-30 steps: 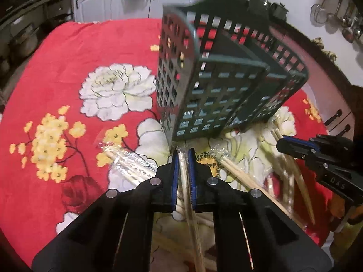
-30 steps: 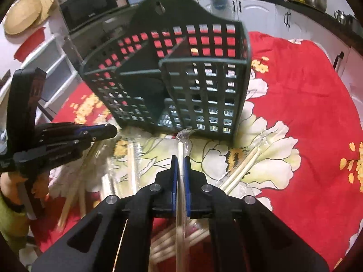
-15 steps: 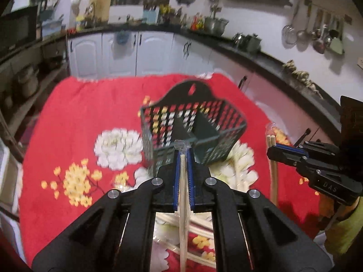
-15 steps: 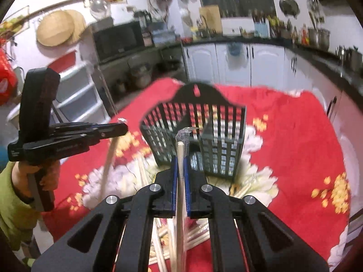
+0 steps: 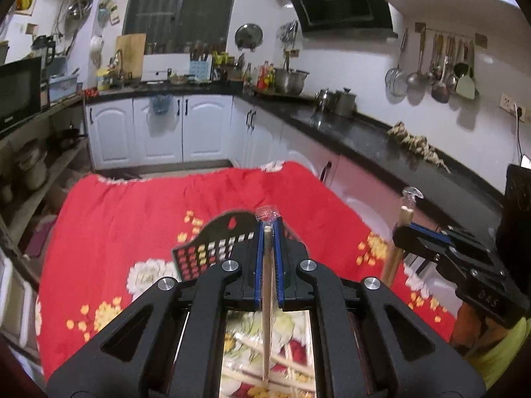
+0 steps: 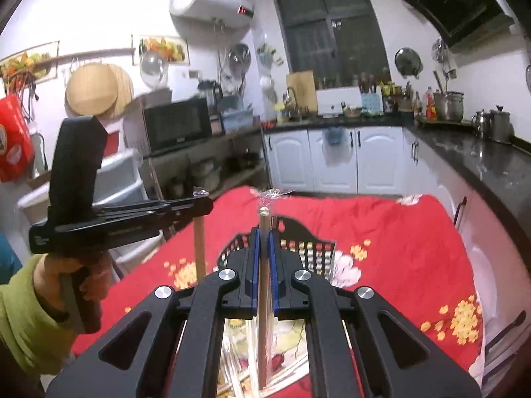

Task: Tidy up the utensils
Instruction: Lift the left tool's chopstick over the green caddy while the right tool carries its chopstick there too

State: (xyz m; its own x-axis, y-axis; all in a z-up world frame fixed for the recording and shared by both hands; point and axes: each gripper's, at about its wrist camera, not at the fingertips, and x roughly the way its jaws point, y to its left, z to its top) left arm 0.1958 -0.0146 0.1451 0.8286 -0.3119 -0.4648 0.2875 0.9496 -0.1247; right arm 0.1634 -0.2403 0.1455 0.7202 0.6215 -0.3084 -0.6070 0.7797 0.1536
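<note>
My left gripper [image 5: 268, 232] is shut on a plastic-wrapped pair of wooden chopsticks [image 5: 266, 285], held upright high above the table. My right gripper [image 6: 264, 232] is shut on another wrapped pair of chopsticks [image 6: 264, 298], also upright. A dark green slotted utensil basket [image 5: 212, 252] stands on the red floral tablecloth, mostly hidden behind each gripper; it also shows in the right wrist view [image 6: 312, 248]. The right gripper appears in the left wrist view [image 5: 448, 252], and the left gripper in the right wrist view [image 6: 186, 209]. More wrapped chopsticks [image 5: 282, 364] lie on the cloth below.
The table with the red floral cloth [image 5: 132, 219] sits in a kitchen. White cabinets [image 5: 159, 129] and a black counter [image 5: 365, 132] run behind and to the right. Shelves with a microwave [image 6: 179, 126] stand on the left.
Both grippers have lifted their chopstick pairs well up from the table and tilted up. The basket now looks small and low behind the fingers.
</note>
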